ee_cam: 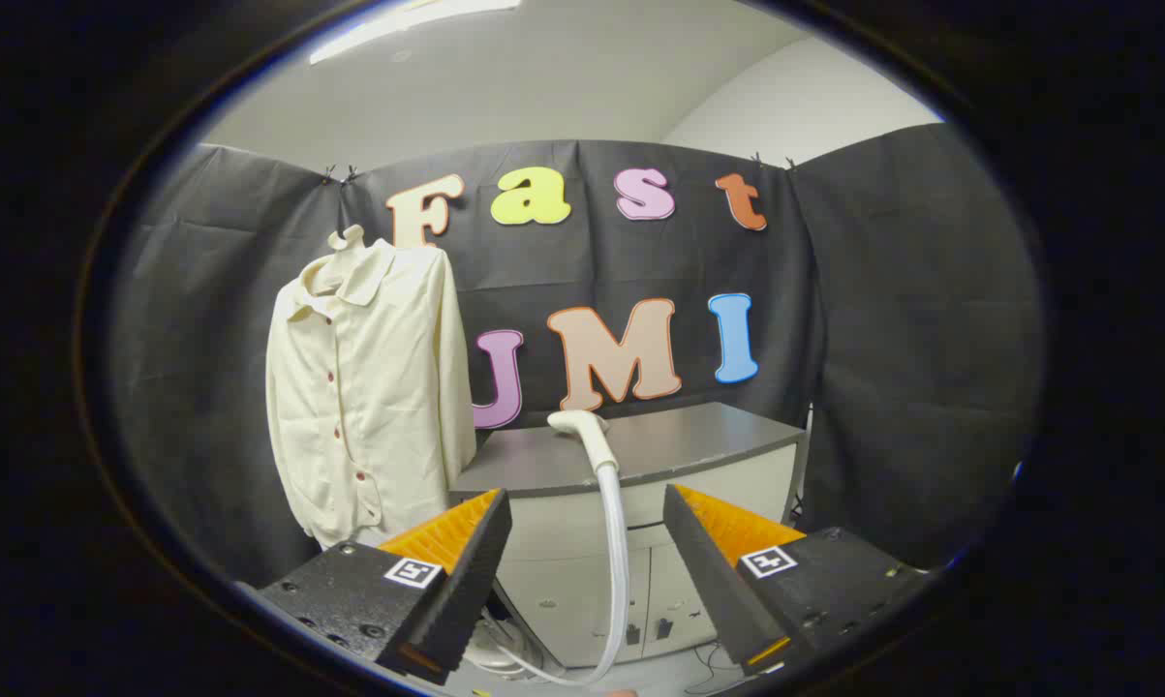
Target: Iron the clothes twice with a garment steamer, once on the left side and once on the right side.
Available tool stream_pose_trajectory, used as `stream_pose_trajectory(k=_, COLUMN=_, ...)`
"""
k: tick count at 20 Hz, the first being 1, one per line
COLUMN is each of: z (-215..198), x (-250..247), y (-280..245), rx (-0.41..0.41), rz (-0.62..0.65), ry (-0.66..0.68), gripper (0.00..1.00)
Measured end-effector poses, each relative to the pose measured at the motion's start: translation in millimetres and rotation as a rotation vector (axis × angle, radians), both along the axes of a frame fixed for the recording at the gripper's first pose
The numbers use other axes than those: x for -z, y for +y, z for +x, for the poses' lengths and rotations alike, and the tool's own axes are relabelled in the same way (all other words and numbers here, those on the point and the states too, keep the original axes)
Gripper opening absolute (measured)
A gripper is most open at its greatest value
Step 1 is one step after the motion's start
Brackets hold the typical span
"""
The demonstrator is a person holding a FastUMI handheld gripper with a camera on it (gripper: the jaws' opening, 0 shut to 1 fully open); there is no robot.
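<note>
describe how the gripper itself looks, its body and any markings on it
The gripper has two wedge-shaped fingers with ribbed inner faces, each mounted on a black block studded with small screws. Each block carries a small square black-and-white tag near the finger's base. No cable on it is visible.

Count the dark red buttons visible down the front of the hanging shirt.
4 on the shirt: one near the chest, one mid-front, one lower, one near the pocket. Folds or the collar may hide more. The open gripper is well short of it, steamer head just ahead.
</note>
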State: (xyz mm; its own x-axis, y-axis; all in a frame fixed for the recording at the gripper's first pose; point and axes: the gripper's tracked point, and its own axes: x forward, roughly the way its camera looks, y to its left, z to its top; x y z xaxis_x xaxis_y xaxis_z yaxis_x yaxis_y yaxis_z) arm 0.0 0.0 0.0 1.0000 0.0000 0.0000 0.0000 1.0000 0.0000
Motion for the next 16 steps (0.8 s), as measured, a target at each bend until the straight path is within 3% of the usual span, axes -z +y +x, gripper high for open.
stream_pose_trajectory(k=16, z=69.3, x=-11.9, y=18.3, rx=-0.072, rz=-0.018, ry=0.014, gripper=0.97)
